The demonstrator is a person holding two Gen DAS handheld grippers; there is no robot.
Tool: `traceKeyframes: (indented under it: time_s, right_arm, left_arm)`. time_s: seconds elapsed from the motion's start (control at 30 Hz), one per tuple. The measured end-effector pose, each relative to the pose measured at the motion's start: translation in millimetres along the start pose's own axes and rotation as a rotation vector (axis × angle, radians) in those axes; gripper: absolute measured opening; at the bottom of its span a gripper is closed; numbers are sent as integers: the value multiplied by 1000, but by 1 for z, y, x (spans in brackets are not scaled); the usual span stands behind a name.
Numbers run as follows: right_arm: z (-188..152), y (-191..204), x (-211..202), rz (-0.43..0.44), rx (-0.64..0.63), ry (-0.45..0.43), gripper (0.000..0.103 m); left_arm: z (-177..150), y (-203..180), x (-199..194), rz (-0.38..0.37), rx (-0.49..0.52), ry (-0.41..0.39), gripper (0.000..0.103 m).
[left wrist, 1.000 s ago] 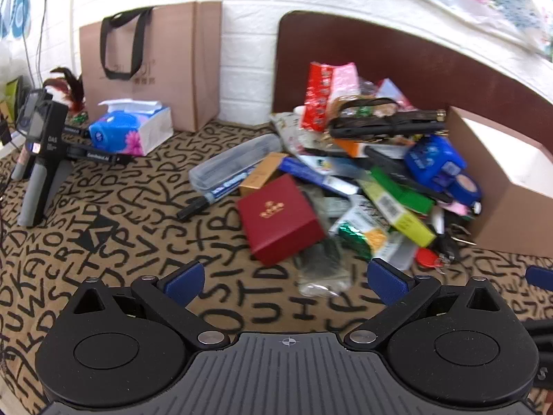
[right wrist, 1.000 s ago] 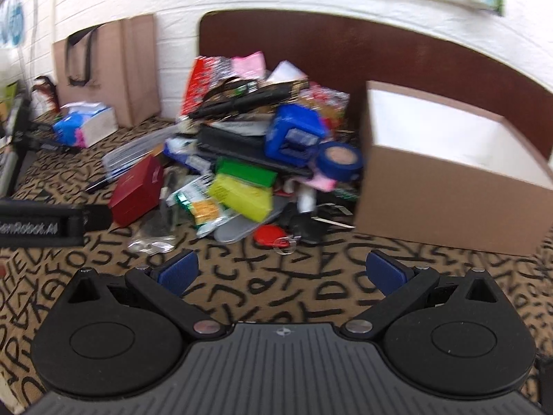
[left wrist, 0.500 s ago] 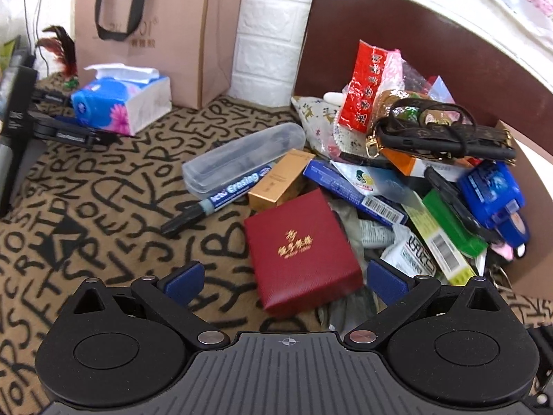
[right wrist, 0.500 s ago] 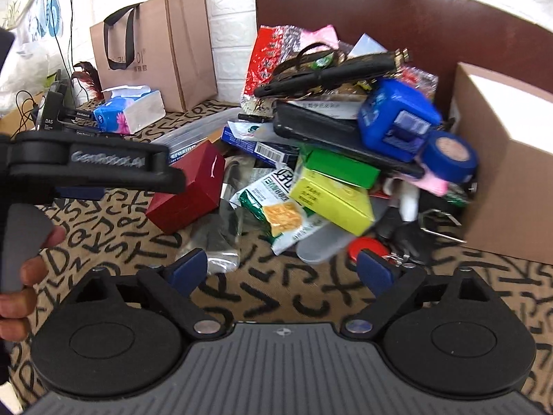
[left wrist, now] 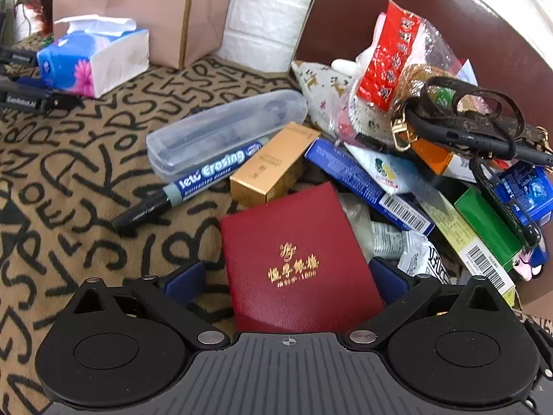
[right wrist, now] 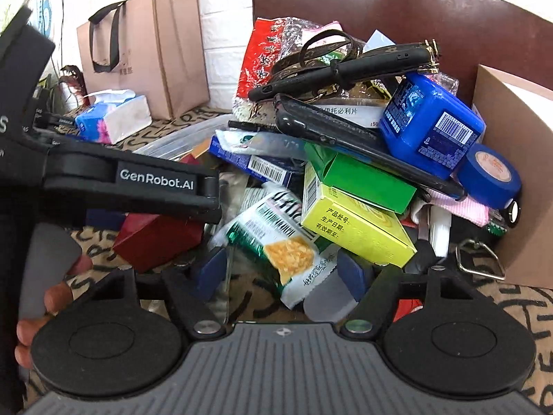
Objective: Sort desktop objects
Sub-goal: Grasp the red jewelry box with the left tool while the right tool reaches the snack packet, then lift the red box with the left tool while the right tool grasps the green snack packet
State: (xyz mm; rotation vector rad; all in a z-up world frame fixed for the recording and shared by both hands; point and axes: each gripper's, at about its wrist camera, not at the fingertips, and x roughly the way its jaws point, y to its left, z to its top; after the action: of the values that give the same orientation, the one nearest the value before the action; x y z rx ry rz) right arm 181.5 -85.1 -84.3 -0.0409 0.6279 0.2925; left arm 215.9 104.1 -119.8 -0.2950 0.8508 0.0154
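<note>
A pile of small objects lies on the letter-patterned cloth. My left gripper is open, its blue fingertips on either side of a dark red gift box, which also shows in the right wrist view. My right gripper is open around the lower end of a green and white snack packet. A yellow-green carton, a blue bottle and a blue tape roll sit in the pile. A whiteboard marker and a gold box lie beyond the red box.
An open cardboard box stands right of the pile. A tissue pack and a paper bag stand at the back left. A brown headboard and white brick wall lie behind. The left gripper's body crosses the right wrist view.
Both grippers have moved forward and down into the pile. The left now straddles the red box; the right has narrowed around the snack packet.
</note>
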Motion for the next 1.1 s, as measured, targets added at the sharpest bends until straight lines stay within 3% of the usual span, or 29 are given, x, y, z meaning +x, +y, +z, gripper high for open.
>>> traceKeyframes:
  time_s: [0.1, 0.17, 0.3, 0.53, 0.63, 0.7, 0.97, 1.0, 1.03, 1.1]
  right_arm:
    - [1, 0, 6, -11, 0, -7, 67]
    - [1, -3, 7, -9, 29, -10, 61]
    - [0, -1, 1, 6, 4, -27, 40]
    - [-2, -1, -17, 26, -12, -33, 33]
    - [-6, -2, -30, 41, -14, -31, 9]
    - [-12, -4, -41, 52, -12, -20, 1]
    - [-35, -11, -73, 61, -14, -11, 2]
    - [-36, -11, -75, 50, -12, -26, 6]
    - [-36, -11, -76, 52, -8, -34, 24]
    - [-35, -11, -75, 56, 5, -40, 46]
  left_arm:
    - [2, -1, -2, -41, 30, -2, 80]
    - [2, 0, -5, -45, 23, 0, 78]
    - [0, 1, -8, -47, 10, 3, 76]
    - [-18, -2, -29, -51, 52, 35, 76]
    - [-32, -4, -42, -62, 69, 52, 76]
    - [-43, -7, -50, -66, 86, 63, 76]
    - [-81, -16, -81, -60, 118, 61, 73]
    - [-82, -14, -83, -54, 114, 59, 72]
    - [-83, -12, -85, -48, 107, 58, 72]
    - [-83, -7, -87, -44, 94, 58, 72]
